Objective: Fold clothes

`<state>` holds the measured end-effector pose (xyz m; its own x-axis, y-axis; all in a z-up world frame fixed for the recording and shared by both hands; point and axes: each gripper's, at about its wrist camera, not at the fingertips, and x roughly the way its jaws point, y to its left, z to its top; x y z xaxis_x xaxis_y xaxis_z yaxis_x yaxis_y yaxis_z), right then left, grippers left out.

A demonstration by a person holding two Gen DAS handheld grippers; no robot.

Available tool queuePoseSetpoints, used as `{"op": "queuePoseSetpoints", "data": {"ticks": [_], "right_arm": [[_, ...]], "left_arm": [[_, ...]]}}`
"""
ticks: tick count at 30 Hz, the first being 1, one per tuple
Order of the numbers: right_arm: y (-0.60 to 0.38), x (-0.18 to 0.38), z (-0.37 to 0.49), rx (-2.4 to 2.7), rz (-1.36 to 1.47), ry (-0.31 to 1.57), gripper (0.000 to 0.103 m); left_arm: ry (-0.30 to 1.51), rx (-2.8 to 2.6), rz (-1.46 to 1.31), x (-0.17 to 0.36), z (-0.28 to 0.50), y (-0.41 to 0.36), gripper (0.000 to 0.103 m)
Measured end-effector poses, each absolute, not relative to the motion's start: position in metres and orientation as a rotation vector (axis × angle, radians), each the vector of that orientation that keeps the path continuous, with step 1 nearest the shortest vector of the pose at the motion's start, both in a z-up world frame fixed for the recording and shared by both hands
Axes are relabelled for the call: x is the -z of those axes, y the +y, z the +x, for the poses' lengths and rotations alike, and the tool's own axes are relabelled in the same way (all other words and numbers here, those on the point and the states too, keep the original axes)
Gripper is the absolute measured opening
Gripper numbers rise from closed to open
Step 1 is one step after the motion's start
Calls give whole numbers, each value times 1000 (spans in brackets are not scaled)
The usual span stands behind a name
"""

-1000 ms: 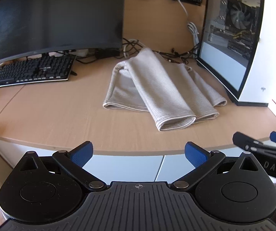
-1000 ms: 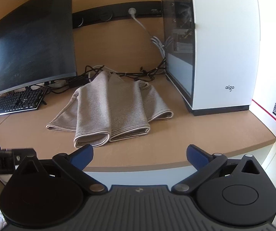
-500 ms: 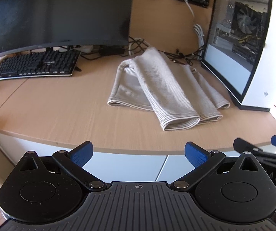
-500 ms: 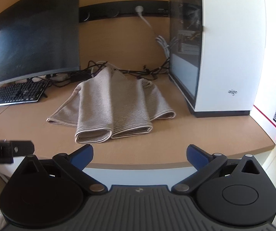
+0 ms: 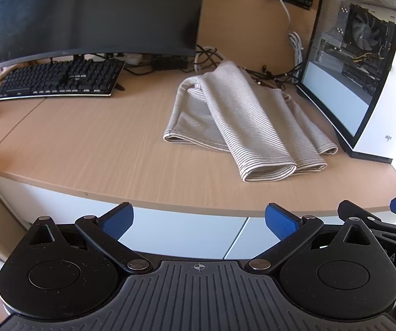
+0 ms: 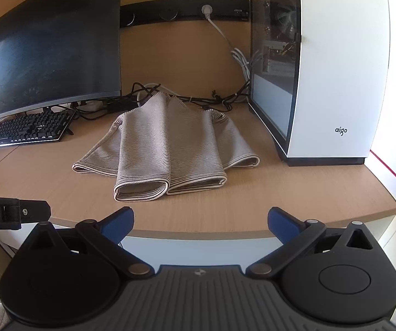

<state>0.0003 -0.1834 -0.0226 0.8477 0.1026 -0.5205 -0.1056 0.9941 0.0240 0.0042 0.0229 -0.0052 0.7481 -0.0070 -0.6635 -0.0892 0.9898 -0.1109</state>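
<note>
A beige striped garment (image 5: 242, 121) (image 6: 167, 143) lies partly folded on the wooden desk (image 5: 87, 143) (image 6: 280, 193), its two rolled folds pointing at the front edge. My left gripper (image 5: 199, 219) hangs open in front of the desk edge, well short of the cloth, with nothing between its blue pads. My right gripper (image 6: 200, 222) is open too, just before the desk edge and facing the garment's folded ends. The right gripper's black fingers also show at the far right of the left wrist view (image 5: 377, 218).
A curved dark monitor (image 5: 95, 13) (image 6: 51, 55) and black keyboard (image 5: 60, 80) (image 6: 29, 128) stand at the left. A white computer case (image 5: 363, 63) (image 6: 335, 69) stands right of the garment. Cables (image 6: 142, 93) lie behind it. White drawer fronts (image 5: 170, 229) sit under the desk.
Both grippers have risen and come slightly nearer the desk, so the garment sits lower and larger in view. The garment has not moved; both grippers stay open.
</note>
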Motion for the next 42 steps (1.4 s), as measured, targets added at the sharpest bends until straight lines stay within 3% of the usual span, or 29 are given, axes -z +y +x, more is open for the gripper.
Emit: {"op": "queuePoseSetpoints", "data": {"ticks": [42], "right_arm": [[-195, 29, 6, -98, 37, 589, 103]], "left_arm": [[751, -50, -143, 9, 7, 19, 103]]}}
